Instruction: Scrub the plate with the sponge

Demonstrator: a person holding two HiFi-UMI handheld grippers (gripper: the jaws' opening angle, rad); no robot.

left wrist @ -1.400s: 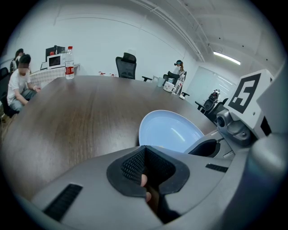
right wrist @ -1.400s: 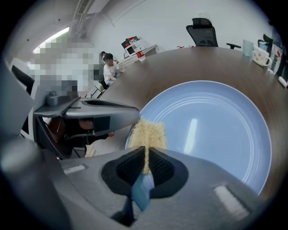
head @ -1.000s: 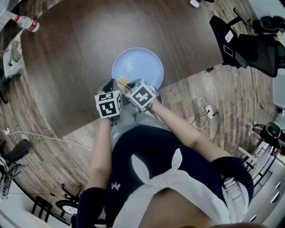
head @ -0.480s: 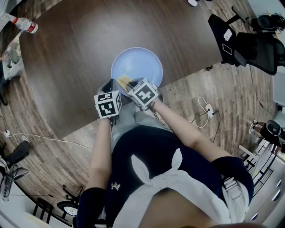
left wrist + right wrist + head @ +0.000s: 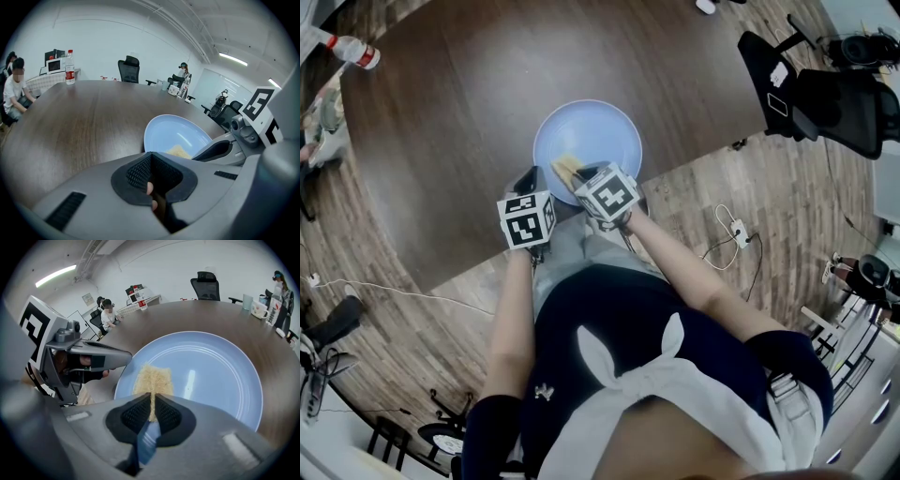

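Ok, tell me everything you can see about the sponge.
The sponge is a tan, coarse, fibrous pad with a blue layer showing at its rear end. The right gripper has its jaws shut on it, squeezing it thin there, and it spreads wider in front. It sticks forward over the near left part of the pale blue plate. Its front end seems to rest on the plate, though the contact is hard to confirm.

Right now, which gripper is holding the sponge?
The right gripper: its jaws pinch the yellow sponge over the blue plate. The left gripper is shut on nothing.
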